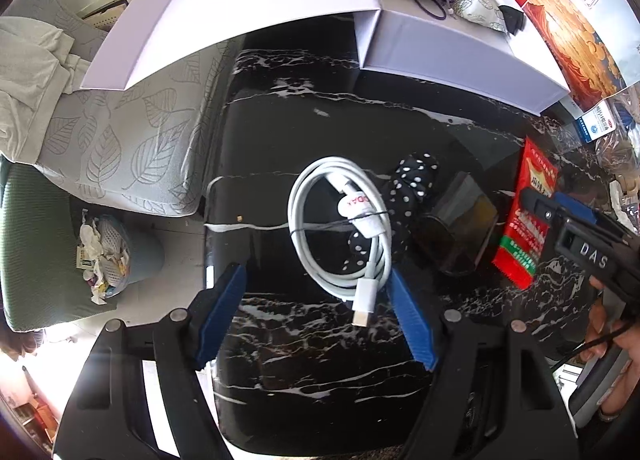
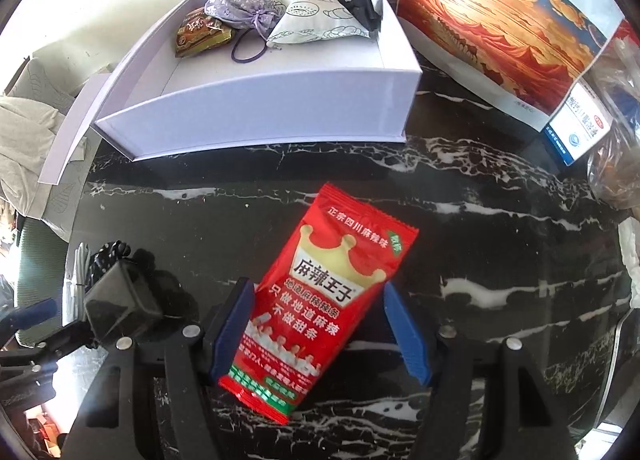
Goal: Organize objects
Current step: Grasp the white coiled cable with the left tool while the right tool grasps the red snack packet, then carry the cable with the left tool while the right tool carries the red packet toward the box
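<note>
The right gripper [image 2: 318, 330], jaws spread, is straddling the red snack packet [image 2: 324, 300], apparently untouched, pointing toward one o'clock.

Black marble-look worktop [image 1: 320, 116] with white veins, pretty glossy. Left of it there's a sofa with a grey leaf-print cover [image 1: 120, 148], and a blue wastebasket [image 1: 120, 256] stuffed with crumpled paper sits on the pale floor [image 1: 180, 244]. Bright daylight.

Coiled white cable [image 1: 340, 224] and red snack packet [image 2: 320, 300], flat on marble.
</note>
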Tool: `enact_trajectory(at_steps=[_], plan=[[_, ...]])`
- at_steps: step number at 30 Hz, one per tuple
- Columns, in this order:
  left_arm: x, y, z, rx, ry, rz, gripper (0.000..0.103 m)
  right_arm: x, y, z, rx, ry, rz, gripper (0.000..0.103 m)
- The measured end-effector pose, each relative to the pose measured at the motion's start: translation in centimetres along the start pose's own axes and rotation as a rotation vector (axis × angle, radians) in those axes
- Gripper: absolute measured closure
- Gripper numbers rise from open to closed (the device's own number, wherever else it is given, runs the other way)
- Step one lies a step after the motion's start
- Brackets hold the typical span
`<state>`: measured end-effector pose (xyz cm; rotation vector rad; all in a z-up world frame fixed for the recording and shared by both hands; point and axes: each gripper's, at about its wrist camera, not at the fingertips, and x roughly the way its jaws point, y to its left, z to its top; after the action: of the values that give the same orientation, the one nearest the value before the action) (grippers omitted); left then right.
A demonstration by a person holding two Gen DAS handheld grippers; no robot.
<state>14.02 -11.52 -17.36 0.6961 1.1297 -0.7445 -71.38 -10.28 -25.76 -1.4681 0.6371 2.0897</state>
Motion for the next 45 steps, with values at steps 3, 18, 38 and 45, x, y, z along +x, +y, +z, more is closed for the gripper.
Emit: enact_trajectory(at_steps=[3, 18, 38, 45], plan=[[-0.3, 1.0, -0.2, -0.007, 0.01, 0.019, 0.031, 0.3, 0.5, 0.0, -0.03, -0.001, -0.022, 0.033], [-0.2, 2.5, 1.3, -0.022, -0.011, -0.038, 0.031, -0.1, 0.7, -2.0, -0.143, -0.036, -0.019, 0.043], [1.7, -0.1, 2.9, 0.081, -0.06, -0.144, 0.052, -2.0, -1.5, -4.3, -0.231, -0.057, 0.066, 0.054], [0.9, -0.3, 2.4, 0.079, -0.078, -0.163, 0.053, -1.7, -1.9, -3.7, -0.203, -0.051, 0.11, 0.055]])
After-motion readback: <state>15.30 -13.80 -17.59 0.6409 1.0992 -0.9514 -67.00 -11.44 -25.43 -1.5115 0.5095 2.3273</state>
